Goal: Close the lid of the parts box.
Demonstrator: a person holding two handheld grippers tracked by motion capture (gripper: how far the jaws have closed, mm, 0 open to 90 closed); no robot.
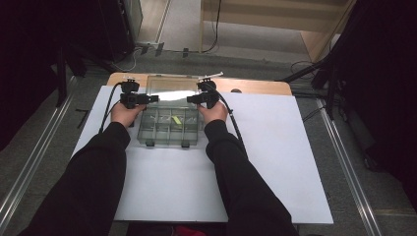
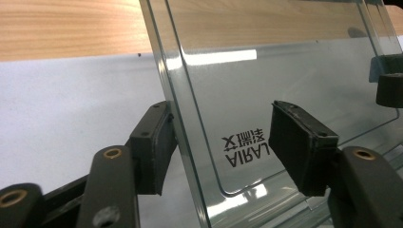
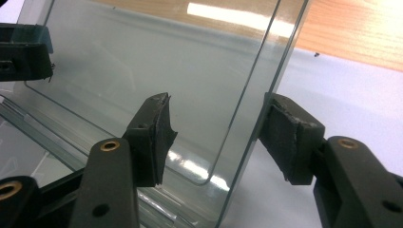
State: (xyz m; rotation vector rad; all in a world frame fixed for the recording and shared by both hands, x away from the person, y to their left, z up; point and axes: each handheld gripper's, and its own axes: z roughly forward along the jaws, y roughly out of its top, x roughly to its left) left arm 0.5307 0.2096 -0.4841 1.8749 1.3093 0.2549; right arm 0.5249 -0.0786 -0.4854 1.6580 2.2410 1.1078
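Table (image 1: 255,87): wooden, covered by a white sheet (image 1: 275,162).
Organiser box (image 1: 169,129): clear plastic, set at the sheet's 11 o'clock; lid (image 2: 266,71) raised upright.
Left gripper (image 2: 221,147): jaws apart, lid's left edge straddled; outer pad at the edge, inner pad clear.
Right gripper (image 3: 216,140): jaws apart, lid's right edge straddled, not clamped.

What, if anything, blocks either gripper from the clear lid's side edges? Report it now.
Nothing visible does. The left gripper straddles one side edge of the raised clear lid, and the right gripper straddles the other, with only small gaps at the pads.
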